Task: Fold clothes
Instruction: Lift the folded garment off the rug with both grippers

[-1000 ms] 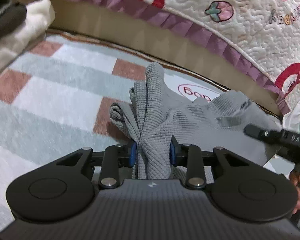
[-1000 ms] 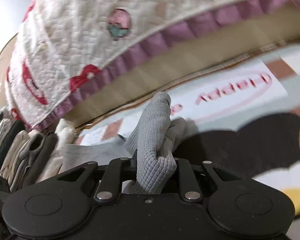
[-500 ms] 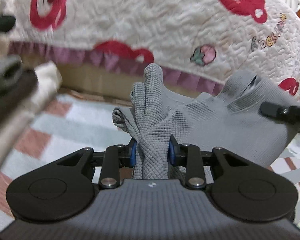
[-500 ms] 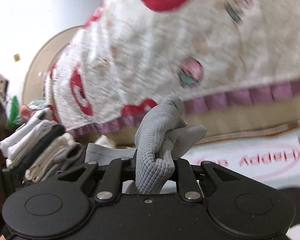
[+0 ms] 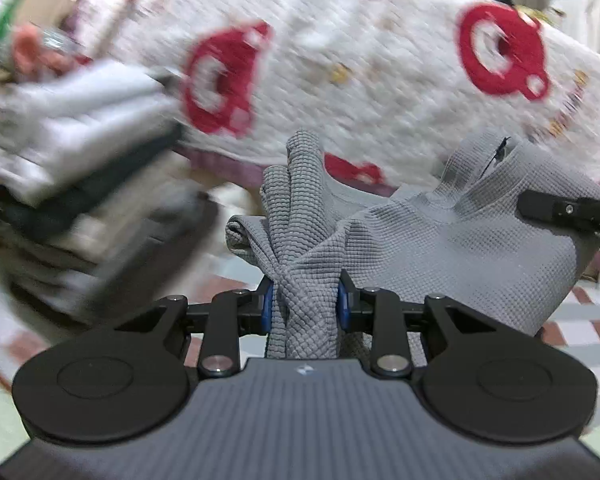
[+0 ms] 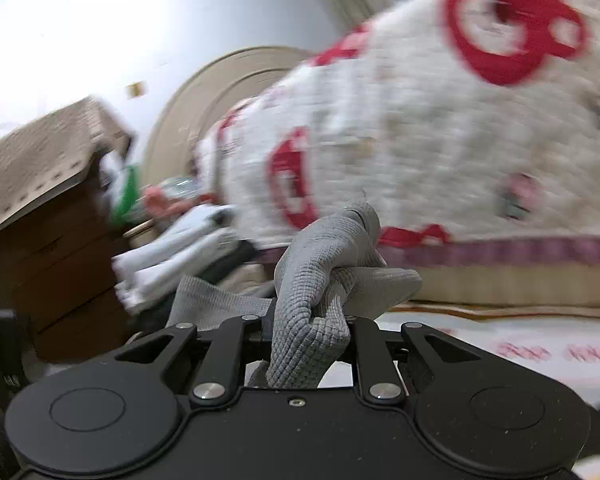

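Now | both tools clamp grey garment [image 5: 440, 248] | left view only: right tool [image 5: 568, 212] | right view only: wooden cabinet [image 6: 40, 240]

Both grippers are matte black with round side discs and silver pivot screws; the left gripper [image 5: 305, 304] has blue pads and a ribbed grey housing, the right gripper [image 6: 306, 330] a smooth black one.

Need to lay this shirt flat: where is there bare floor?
Free: the rug at the foot of the bed, right of the shirt. More checked rug shows under the shirt's right end. Crowded: the folded pile on the left.
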